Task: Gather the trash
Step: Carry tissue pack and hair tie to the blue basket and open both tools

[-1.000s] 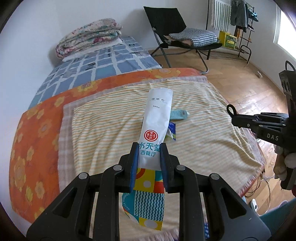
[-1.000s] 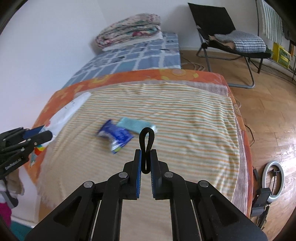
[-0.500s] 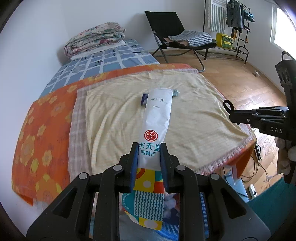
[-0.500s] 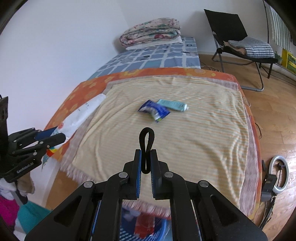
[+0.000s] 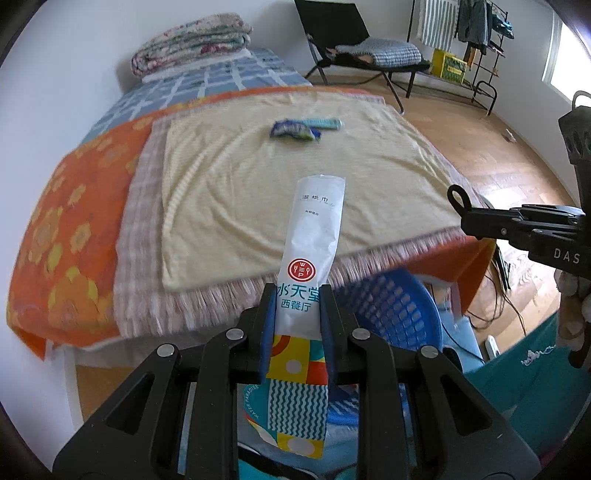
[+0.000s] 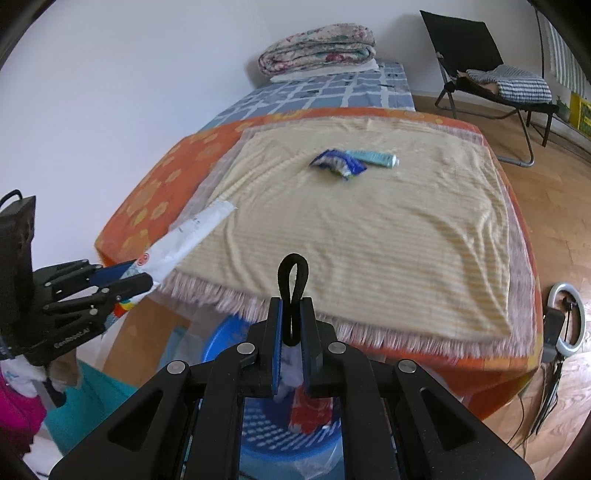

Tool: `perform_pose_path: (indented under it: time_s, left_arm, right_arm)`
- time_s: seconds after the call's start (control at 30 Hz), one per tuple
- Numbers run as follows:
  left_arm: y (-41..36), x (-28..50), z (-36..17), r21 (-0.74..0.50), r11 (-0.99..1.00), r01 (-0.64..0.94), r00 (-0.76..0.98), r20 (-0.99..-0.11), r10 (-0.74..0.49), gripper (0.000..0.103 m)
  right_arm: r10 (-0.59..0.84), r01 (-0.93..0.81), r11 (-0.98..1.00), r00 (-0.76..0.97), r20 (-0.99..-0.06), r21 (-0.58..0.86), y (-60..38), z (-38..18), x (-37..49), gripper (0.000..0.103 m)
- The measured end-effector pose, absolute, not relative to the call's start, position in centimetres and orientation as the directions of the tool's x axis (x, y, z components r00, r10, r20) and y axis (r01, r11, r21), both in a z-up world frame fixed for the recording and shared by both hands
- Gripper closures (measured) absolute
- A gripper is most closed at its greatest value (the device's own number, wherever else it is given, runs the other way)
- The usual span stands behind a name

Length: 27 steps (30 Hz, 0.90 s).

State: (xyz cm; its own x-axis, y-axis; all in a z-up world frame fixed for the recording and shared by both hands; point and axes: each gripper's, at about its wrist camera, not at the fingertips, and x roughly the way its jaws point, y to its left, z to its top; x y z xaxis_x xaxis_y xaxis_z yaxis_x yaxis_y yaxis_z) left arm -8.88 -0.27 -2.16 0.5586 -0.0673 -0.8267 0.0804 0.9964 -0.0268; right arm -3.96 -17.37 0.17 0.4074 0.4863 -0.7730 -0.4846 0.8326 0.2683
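Observation:
My left gripper [image 5: 297,295] is shut on a long white wipe packet [image 5: 314,236] with a colourful lower end, which sticks forward over the bed's foot edge. My right gripper [image 6: 291,306] is shut on a black loop [image 6: 293,273] standing up between its pads. Below both sits a blue mesh basket [image 5: 399,306] on the floor with a red wrapper [image 6: 310,410] inside. A crumpled blue wrapper [image 6: 338,162] and a teal packet [image 6: 376,158] lie together on the striped yellow blanket [image 6: 369,229], far from both grippers. Each gripper shows in the other's view: left [image 6: 136,275], right [image 5: 458,201].
A folded floral quilt [image 5: 192,44] lies at the bed's far end by the wall. A black folding chair [image 5: 354,40] and a drying rack [image 5: 476,33] stand on the wood floor. A ring light [image 6: 565,317] and cables lie beside the bed.
Both grippers have drawn back from over the blanket to beyond the bed's fringed foot edge, still holding the packet and the loop. The blue basket has come into view beneath them.

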Motion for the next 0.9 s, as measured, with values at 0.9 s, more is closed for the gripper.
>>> perform_pose_path:
  time_s: [0.9]
  left_arm:
    - [-2.4, -11.5, -11.4, -0.078, 0.994, 0.071, 0.356, -0.929, -0.098, 0.082]
  right_arm:
    - [0.463, -0.442, 0.840, 0.280, -0.841, 0.316, -17.1, -7.5, -8.3, 0.096]
